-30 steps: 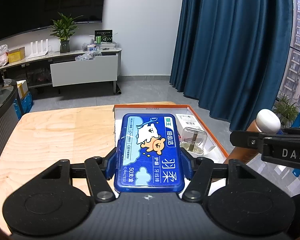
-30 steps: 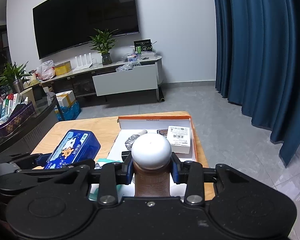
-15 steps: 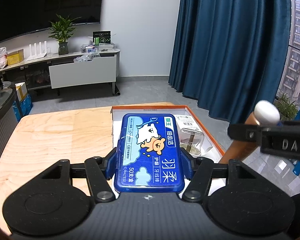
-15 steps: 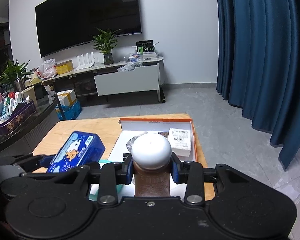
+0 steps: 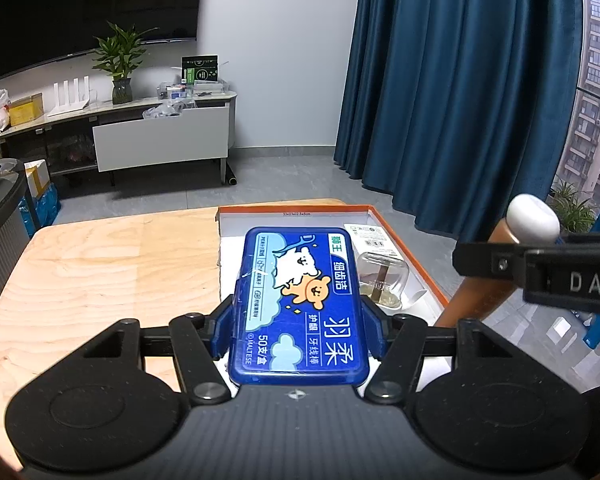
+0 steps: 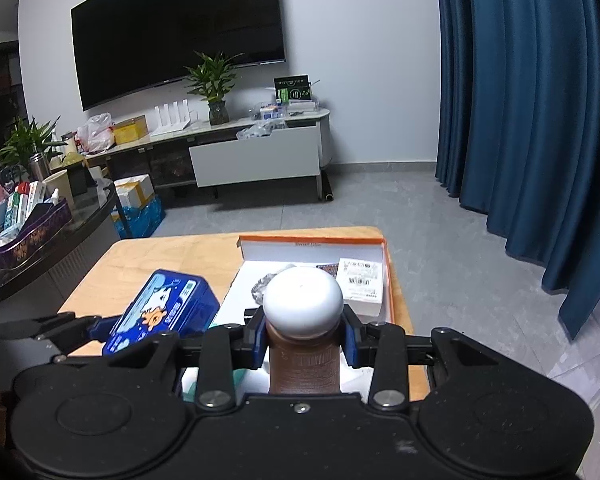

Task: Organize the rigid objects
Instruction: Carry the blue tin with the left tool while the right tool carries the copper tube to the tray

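Left wrist view: the left gripper (image 5: 298, 312) is clenched on a blue box (image 5: 298, 308), its fingers (image 5: 224, 320) pressed against the box's long sides. The box lies flat between them, held above the near end of an orange-edged tray (image 5: 400, 236) on the wooden table (image 5: 100, 272). Inside the tray, at 1 o'clock from the box, sit a clear dome (image 5: 382, 280) and a white carton (image 5: 370, 236).

Right wrist view: the right gripper (image 6: 303, 342) is closed around a brown bottle (image 6: 303, 364) just under its white cap (image 6: 303, 304). The blue box is at 9 o'clock from the bottle, tilted, and the tray lies beyond at 12 o'clock.
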### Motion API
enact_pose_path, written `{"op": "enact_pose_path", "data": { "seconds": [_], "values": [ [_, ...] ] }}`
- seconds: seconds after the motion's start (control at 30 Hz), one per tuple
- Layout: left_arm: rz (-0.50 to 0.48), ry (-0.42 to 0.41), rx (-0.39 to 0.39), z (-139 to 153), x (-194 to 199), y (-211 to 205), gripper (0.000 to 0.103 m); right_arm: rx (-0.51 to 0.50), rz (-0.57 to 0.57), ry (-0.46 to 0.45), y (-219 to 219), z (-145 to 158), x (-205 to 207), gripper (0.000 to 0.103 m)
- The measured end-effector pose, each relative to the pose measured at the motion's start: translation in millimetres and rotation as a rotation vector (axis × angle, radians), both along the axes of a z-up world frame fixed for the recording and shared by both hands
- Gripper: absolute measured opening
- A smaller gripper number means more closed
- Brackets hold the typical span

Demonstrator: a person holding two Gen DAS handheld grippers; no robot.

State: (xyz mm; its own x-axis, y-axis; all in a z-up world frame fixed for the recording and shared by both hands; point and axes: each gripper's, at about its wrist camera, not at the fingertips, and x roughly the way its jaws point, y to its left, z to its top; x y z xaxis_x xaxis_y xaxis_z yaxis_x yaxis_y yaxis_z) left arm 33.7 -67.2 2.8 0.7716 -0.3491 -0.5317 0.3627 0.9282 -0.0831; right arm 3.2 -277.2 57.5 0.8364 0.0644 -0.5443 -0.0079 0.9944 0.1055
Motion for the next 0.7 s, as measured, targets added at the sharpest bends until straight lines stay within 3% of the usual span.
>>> {"op": "enact_pose_path", "data": {
  "seconds": [0.7],
  "values": [
    [0.003, 0.000, -0.005, 1.2, -0.9, -0.3, 0.063, -0.003, 0.043, 0.054, 3.9, 0.5, -6.3, 0.044]
  ]
}}
